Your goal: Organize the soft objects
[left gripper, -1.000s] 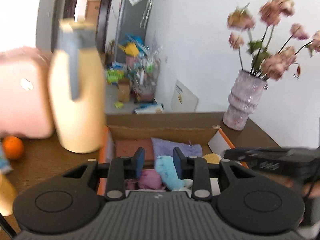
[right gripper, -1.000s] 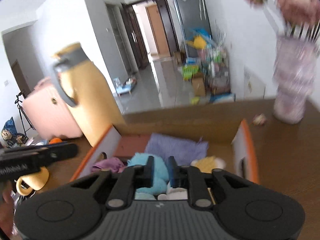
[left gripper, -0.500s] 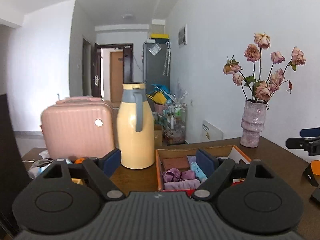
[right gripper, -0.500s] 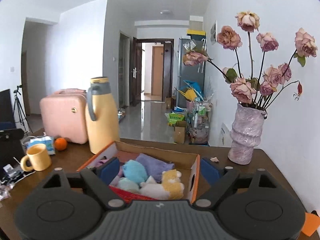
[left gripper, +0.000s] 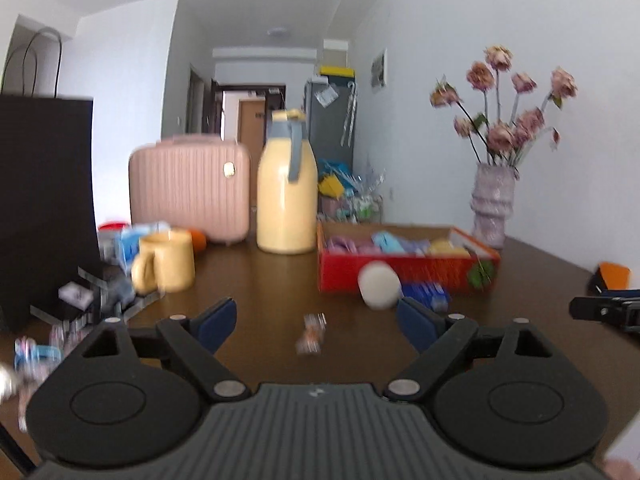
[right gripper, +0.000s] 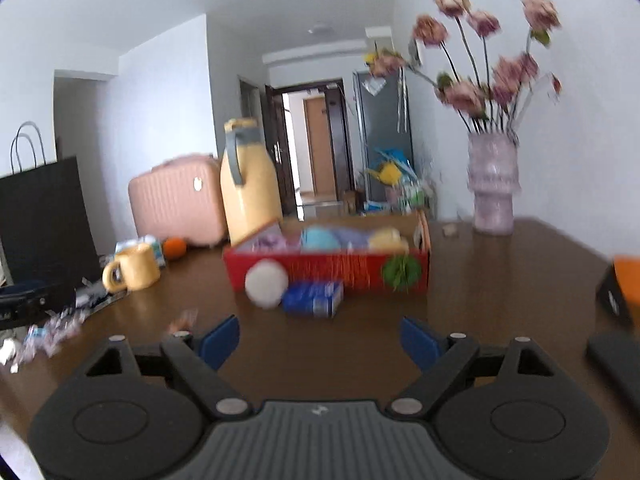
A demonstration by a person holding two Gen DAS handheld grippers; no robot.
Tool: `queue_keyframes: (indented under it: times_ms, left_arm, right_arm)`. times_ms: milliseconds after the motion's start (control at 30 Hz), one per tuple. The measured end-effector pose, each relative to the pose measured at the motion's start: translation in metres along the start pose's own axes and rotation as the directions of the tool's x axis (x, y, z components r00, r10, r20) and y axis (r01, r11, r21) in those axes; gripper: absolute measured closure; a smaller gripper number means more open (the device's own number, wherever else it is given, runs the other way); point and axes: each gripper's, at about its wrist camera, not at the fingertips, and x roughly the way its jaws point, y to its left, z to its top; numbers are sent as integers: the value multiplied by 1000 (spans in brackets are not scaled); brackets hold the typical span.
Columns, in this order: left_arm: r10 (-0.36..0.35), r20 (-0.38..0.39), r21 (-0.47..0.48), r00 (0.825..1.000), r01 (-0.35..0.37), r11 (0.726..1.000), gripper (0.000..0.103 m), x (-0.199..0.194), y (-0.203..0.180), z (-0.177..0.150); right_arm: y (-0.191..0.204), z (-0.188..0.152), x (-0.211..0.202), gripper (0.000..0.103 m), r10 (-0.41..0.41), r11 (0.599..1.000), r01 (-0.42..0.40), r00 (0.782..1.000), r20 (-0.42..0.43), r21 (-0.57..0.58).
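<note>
A red cardboard box (left gripper: pixel 400 276) (right gripper: pixel 340 268) on the brown table holds soft toys: blue (right gripper: pixel 320 238), purple (left gripper: pixel 344 244) and yellow (right gripper: pixel 386 239). Against its front wall lie a white fluffy ball (left gripper: pixel 379 285) (right gripper: pixel 266 283), a blue packet (left gripper: pixel 426 293) (right gripper: pixel 314 299) and a green pom-pom (left gripper: pixel 482 274) (right gripper: pixel 401 272). My left gripper (left gripper: pixel 316 320) is well short of the box, its jaws opening with nothing between them. My right gripper (right gripper: pixel 320 338) is open and empty, equally far back.
Left of the box stand a yellow thermos jug (left gripper: pixel 286 208), a pink case (left gripper: pixel 188 188), a yellow mug (left gripper: pixel 168 266) and a black bag (left gripper: pixel 44 200). A vase of flowers (right gripper: pixel 492 188) stands at the back right. A small wrapper (left gripper: pixel 312 332) lies near my left fingers.
Both grippers pulled back from over the box to a distance and opened wide. The white ball, blue packet and green pom-pom in front of the box came into view.
</note>
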Motion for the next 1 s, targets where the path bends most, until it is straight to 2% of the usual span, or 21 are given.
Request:
queue_keyframes:
  times_ms: [133, 233, 367, 533, 600, 700, 833, 867, 933, 1000]
  left_arm:
    - [-31, -55, -16, 998, 30, 999, 14, -20, -1, -22]
    - [-35, -74, -3, 997, 35, 999, 14, -27, -4, -29]
    - [-44, -90, 0, 995, 44, 999, 14, -21, -10, -32]
    - [-70, -133, -19, 989, 68, 998, 16, 2, -17, -30]
    - [-102, -174, -57, 980, 93, 994, 23, 23, -22, -25]
    - [-196, -231, -146, 953, 166, 975, 37, 72, -32, -11]
    - [-246, -282, -154, 927, 209, 966, 46, 146, -56, 6]
    - [-256, -299, -164, 919, 215, 963, 52, 166, -62, 10]
    - [-304, -330, -206, 894, 247, 947, 58, 206, -71, 14]
    - [-323, -360, -246, 875, 245, 938, 65, 240, -77, 12]
  right_arm:
    - [6, -30, -23, 16, 23, 999, -23, 1000, -3, 32]
    - [13, -42, -29, 16, 7, 1000, -7, 1000, -10, -10]
    - [13, -43, -25, 17, 0, 1000, 0, 1000, -23, -11]
    - [1, -35, -3, 21, 6, 999, -4, 999, -50, 52]
    - [-8, -26, 16, 24, 10, 997, -4, 998, -66, 83]
    - [-25, -8, 55, 39, 24, 990, -11, 995, -94, 142]
    - [-45, 19, 117, 42, 63, 981, -36, 989, -133, 193]
    - [-49, 25, 134, 43, 74, 979, -45, 987, -142, 200]
    - [-53, 35, 171, 48, 106, 973, -69, 981, -160, 219]
    - [-58, 41, 200, 52, 128, 965, -81, 976, -178, 248]
